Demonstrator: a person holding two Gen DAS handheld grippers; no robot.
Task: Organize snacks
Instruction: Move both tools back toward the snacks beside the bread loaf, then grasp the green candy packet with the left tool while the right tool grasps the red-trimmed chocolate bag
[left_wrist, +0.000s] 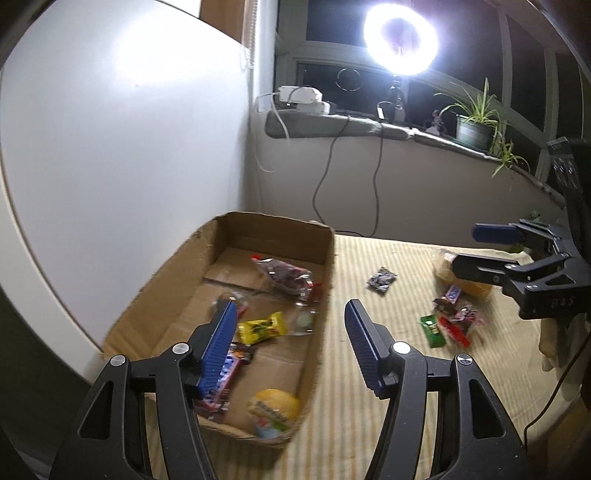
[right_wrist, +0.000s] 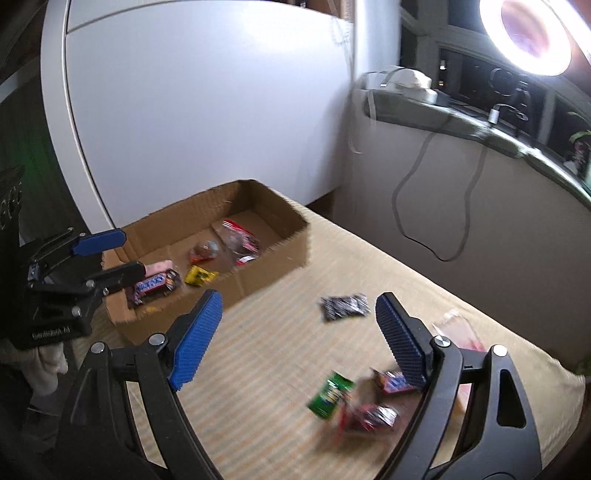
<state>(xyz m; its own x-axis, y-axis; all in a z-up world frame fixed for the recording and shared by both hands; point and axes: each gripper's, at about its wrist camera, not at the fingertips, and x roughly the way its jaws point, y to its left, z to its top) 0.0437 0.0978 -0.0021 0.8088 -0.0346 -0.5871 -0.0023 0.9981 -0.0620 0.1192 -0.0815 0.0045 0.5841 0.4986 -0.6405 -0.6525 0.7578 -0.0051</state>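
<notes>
My left gripper (left_wrist: 291, 332) is spread wide with nothing between its blue pads; it hangs over the near right wall of the cardboard box (left_wrist: 155, 295), one finger above the box floor and the other above the striped tablecloth (left_wrist: 351, 424). In the box, nearest me, there is a round yellow packet (left_wrist: 273, 406), then a dark Snickers bar (right_wrist: 155, 286) partly under my left finger, a yellow candy wrapper (left_wrist: 262, 326), and farther back a clear bag of dark red snacks (left_wrist: 286, 277). My right gripper (right_wrist: 295, 339) is also released and empty, above the cloth and well apart from the box. Close under its right finger lie a green packet (right_wrist: 328, 393), a small red and blue wrapper (right_wrist: 391, 382) and a shiny red wrapper (right_wrist: 369, 417); all blurred, labels unreadable. Farther out a black and white patterned packet (right_wrist: 345, 306) lies alone on the cloth, between the box and that cluster. From the left wrist view a clear bag with something yellow (left_wrist: 461, 277) sits just behind the right gripper's fingers. Beyond the table, a white board (left_wrist: 129, 129) stands behind the box, cables hang down the wall, and a ring light (left_wrist: 400, 38) and potted plant (left_wrist: 476, 125) stand on the windowsill (left_wrist: 332, 125).
</notes>
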